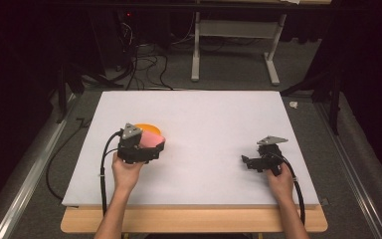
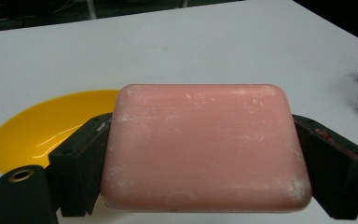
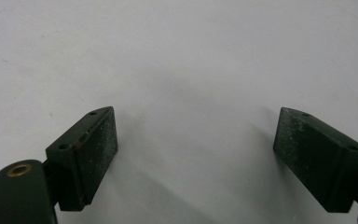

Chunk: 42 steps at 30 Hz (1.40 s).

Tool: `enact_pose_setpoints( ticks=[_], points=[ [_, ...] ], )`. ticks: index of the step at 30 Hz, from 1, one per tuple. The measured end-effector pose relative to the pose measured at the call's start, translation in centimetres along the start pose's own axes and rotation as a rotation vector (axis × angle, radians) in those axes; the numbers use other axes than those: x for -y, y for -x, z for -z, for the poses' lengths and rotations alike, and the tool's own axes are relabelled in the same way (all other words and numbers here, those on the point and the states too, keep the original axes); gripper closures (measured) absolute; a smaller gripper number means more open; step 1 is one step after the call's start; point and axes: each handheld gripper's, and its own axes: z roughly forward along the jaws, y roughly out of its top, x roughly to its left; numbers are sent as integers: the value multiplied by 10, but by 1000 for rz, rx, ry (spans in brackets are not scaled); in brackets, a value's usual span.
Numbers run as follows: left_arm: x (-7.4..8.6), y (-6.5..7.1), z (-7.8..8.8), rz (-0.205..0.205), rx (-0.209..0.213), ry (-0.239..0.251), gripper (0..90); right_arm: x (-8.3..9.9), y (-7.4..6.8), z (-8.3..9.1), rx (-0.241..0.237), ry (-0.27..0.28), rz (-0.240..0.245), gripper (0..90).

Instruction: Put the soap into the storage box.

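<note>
Right now my left tongs [image 2: 205, 154] are clamped on a pink bar of soap [image 2: 205, 147]: a rounded-corner slab, matte and waxy, with pale scuffs and whitish flecks across its broad face. The black rubbery pads [image 2: 86, 163] press flat against its two short ends, and the bar sits level between them. In the high view I see the soap [image 1: 152, 141] held in those left tongs [image 1: 155, 147], just in front of a yellow dish [image 1: 146, 128] and overlapping its near edge. The dish is a smooth, glossy round piece with a shallow hollow; from the left tongs' camera it [image 2: 46, 128] lies behind the soap and to its left, catching a bright streak of light.

My right tongs [image 3: 196, 154] stand released, the two blocky dark pads [image 3: 95, 149] wide apart and dusted with pale specks, nothing between them. They [image 1: 247, 162] rest well to the right of the dish, low over the table [image 1: 214, 114], whose top is a plain white matte sheet on a light wooden board.
</note>
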Motion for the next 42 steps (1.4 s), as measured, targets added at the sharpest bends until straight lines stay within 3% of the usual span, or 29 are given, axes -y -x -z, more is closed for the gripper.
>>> enact_pose_setpoints(
  ticks=[7,20,29,32,42],
  points=[
    [0,-6,8,-11,-54,-3,137,0,0,0,0,1,-1,143],
    [-3,-20,11,2,-115,-4,137,0,0,0,0,0,0,143],
    [-10,-26,7,26,-126,-4,138,0,0,0,0,0,0,143],
    [-12,-28,8,52,-114,10,138,0,0,0,0,0,0,143],
    [-22,-28,0,42,-127,-2,138,0,0,0,1,0,1,143]
  ],
)
